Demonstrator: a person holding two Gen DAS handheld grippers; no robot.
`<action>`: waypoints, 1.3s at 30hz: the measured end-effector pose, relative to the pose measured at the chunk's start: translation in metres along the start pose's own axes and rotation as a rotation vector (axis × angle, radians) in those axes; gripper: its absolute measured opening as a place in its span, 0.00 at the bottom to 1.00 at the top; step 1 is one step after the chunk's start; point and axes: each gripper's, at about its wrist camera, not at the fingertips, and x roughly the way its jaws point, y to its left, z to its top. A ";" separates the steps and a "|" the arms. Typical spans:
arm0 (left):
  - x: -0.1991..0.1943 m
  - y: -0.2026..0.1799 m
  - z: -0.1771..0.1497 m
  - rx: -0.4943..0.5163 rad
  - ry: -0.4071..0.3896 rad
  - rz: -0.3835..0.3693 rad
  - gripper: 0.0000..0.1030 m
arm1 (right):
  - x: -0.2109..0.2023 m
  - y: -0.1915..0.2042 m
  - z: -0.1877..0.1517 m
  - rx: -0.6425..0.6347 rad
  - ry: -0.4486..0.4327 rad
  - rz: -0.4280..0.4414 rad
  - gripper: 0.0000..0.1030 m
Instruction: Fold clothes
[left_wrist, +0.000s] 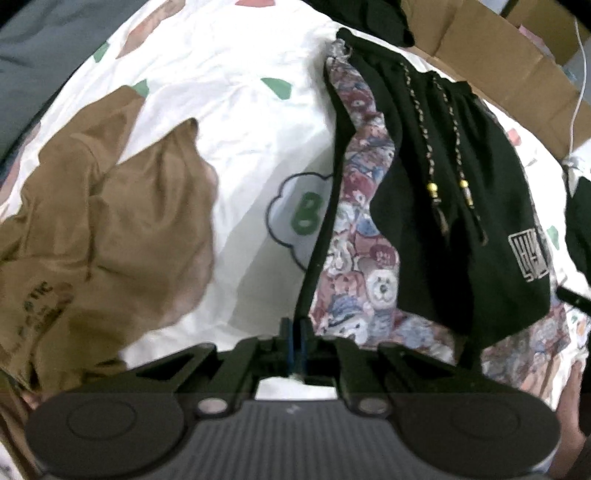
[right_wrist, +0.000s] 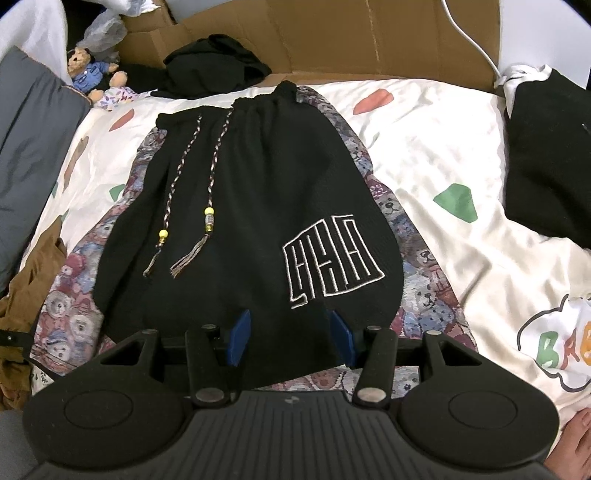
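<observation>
Right now the black shorts (right_wrist: 258, 206) with teddy-print side panels lie flat on the bedsheet (right_wrist: 424, 147) straight ahead of the right gripper (right_wrist: 290, 334), long axis running directly away from it: hem edge nearest, waistband and braided drawstrings (right_wrist: 207, 192) at the far end. Right gripper's jaws stand apart, blue pads either side of the near hem, black cloth between them but not pinched as far as I can tell. Left gripper (left_wrist: 294, 343) has its jaws pressed together; whether a thin edge is caught in them I cannot tell. From it the shorts (left_wrist: 443, 184) lie ahead and off to the right, with a crumpled brown garment (left_wrist: 110, 229) ahead-left. Right gripper is squarely on the shorts; left sits off their left edge. Shorts look spread single-layer or folded once, can't settle which. Other dark clothes (right_wrist: 546, 155) sit far right.
</observation>
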 end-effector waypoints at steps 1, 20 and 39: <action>-0.001 0.006 0.002 -0.002 -0.002 0.007 0.03 | 0.000 -0.001 0.000 0.002 0.001 -0.003 0.52; 0.019 0.085 0.009 -0.081 0.042 0.092 0.02 | 0.011 -0.030 -0.005 0.010 0.047 -0.090 0.52; 0.037 0.087 -0.016 -0.127 0.058 0.060 0.38 | 0.009 -0.023 -0.010 -0.008 0.048 -0.043 0.52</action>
